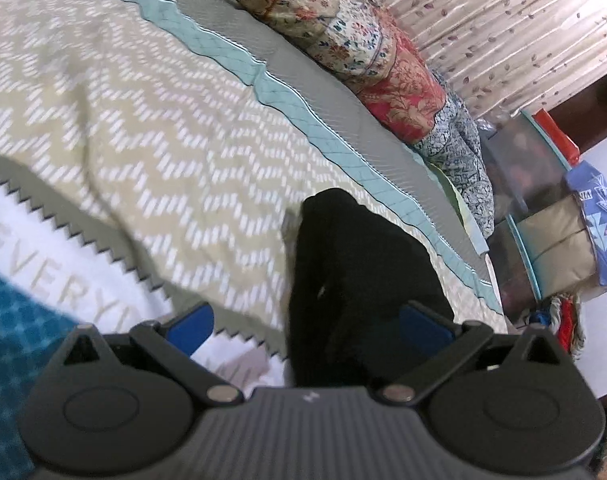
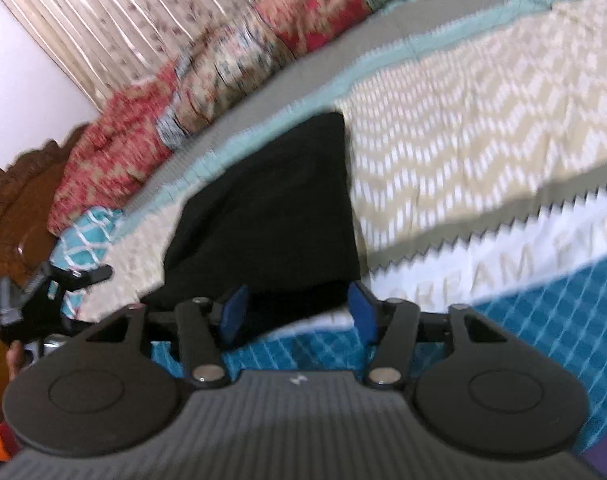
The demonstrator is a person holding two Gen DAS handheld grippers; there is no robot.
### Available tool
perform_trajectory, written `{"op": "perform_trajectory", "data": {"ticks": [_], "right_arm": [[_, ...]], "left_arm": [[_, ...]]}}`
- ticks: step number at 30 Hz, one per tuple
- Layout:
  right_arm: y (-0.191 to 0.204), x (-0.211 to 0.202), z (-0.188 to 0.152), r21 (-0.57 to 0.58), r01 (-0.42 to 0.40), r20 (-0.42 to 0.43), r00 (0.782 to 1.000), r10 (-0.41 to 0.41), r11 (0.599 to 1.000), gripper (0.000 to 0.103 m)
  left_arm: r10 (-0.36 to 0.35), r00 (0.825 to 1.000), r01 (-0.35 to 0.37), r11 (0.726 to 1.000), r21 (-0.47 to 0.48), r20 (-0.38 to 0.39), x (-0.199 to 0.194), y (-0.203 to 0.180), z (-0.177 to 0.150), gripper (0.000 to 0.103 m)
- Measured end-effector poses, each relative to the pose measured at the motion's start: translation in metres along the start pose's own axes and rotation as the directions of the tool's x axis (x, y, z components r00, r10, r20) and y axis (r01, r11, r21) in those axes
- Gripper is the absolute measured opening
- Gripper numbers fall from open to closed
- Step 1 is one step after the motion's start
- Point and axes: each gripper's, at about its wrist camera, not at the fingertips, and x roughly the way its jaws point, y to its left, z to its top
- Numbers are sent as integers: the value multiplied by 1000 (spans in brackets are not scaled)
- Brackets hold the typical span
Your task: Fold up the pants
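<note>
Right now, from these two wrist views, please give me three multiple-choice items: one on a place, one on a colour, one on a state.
1. Where do the pants lie?
A. on the bedspread
B. on the floor
C. on the pillows

2. What colour are the pants?
A. red
B. black
C. white

3. How does the right gripper stand?
A. open
B. shut on the pants
C. shut on nothing

Key:
1. A: the bedspread shows on both sides of the dark cloth, which lies short of the pillows.
2. B: the cloth is black in both views.
3. A: its blue fingers stand well apart with nothing clamped; the left gripper is also open.
</note>
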Motion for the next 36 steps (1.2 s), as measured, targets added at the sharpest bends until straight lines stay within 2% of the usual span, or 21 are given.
{"op": "perform_trajectory", "data": {"ticks": [2, 3, 5, 8, 13, 19, 23, 26, 27, 29, 31, 33, 36], "right_arm": [[-2, 0, 12, -2, -17, 33, 999, 17, 1000, 65], [-4, 2, 19, 1, -22, 46, 999, 22, 1000, 73], [-8, 11, 31, 9, -40, 60, 997, 39, 999, 78], [-15, 31, 44, 15, -67, 40, 997, 66, 998, 84], [-23, 70, 52, 23, -82, -26, 996, 83, 996, 84], [-32, 102, 55, 42, -103, -92, 990, 107, 994, 84], [-40, 110, 58, 67, -147, -101, 983, 153, 987, 85], [-36, 112, 60, 56, -198, -141, 969, 204, 979, 86], [-34, 110, 60, 42, -221, -153, 962, 225, 974, 86], [-36, 107, 59, 37, -248, -164, 954, 250, 968, 85], [-44, 108, 59, 65, -244, -167, 953, 252, 968, 84], [-47, 111, 58, 83, -229, -155, 958, 240, 970, 84], [-35, 119, 57, 32, -206, -149, 967, 209, 978, 87]], "left_arm": [[-9, 1000, 9, 1000, 21, -25, 14, -7, 3, 103], [-14, 999, 15, 999, 33, -40, 21, -10, 4, 103], [-14, 997, 19, 998, 66, -73, 36, -19, 5, 103], [23, 994, -10, 994, 110, -109, 59, -27, 6, 103], [48, 989, -27, 989, 144, -141, 79, -26, 7, 103], [9, 987, 17, 987, 160, -160, 87, -22, 12, 103], [-41, 982, 69, 986, 152, -182, 98, -24, 16, 103], [-108, 968, 140, 981, 132, -224, 111, -30, 16, 103], [-117, 965, 152, 979, 137, -237, 116, -34, 14, 103], [-92, 968, 138, 972, 190, -233, 120, -40, 9, 103], [-104, 968, 152, 967, 205, -229, 118, -39, 8, 103], [-137, 964, 179, 968, 174, -228, 116, -30, 10, 103], [-172, 961, 199, 973, 112, -218, 114, -21, 13, 101]]}}
